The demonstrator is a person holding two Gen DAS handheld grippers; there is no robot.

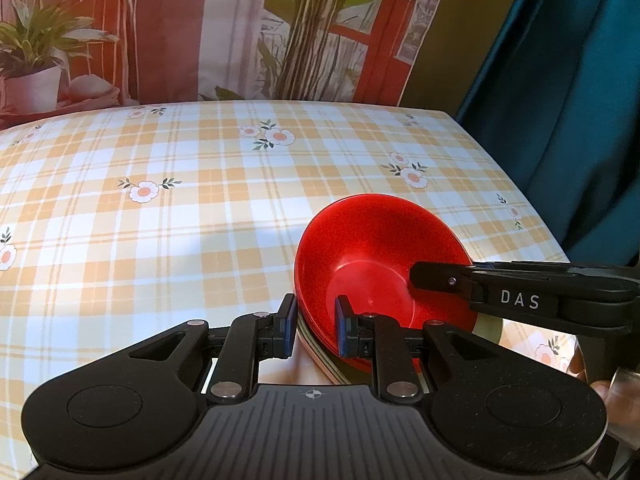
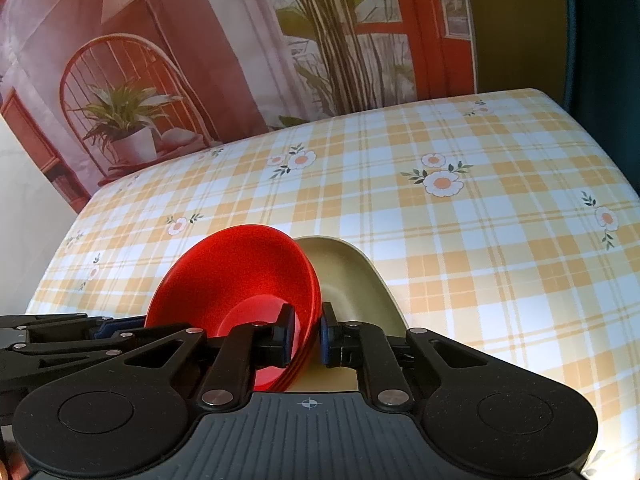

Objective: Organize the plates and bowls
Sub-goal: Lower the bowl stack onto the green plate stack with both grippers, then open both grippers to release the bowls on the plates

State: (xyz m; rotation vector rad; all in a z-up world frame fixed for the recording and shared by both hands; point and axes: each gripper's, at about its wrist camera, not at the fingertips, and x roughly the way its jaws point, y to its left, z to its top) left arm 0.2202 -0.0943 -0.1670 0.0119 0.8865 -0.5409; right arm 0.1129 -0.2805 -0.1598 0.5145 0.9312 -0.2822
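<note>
A stack of red bowls [image 1: 380, 248] sits tilted in an olive-green plate [image 1: 490, 328] near the table's front right. My left gripper [image 1: 313, 330] straddles the near rim of the red stack and the plate edge, its jaws close around them. My right gripper [image 1: 416, 276] comes in from the right and pinches the far-right rim. In the right wrist view, the right gripper [image 2: 306, 340] is shut on the rim of the red bowls [image 2: 244, 272], with the green plate [image 2: 352, 280] behind them. The left gripper [image 2: 96, 330] shows at the left edge.
The table [image 1: 180, 216] wears a yellow plaid cloth with flowers. A printed backdrop [image 1: 200, 32] of plants and a red door hangs behind it. A teal curtain [image 1: 560, 100] hangs past the table's right edge.
</note>
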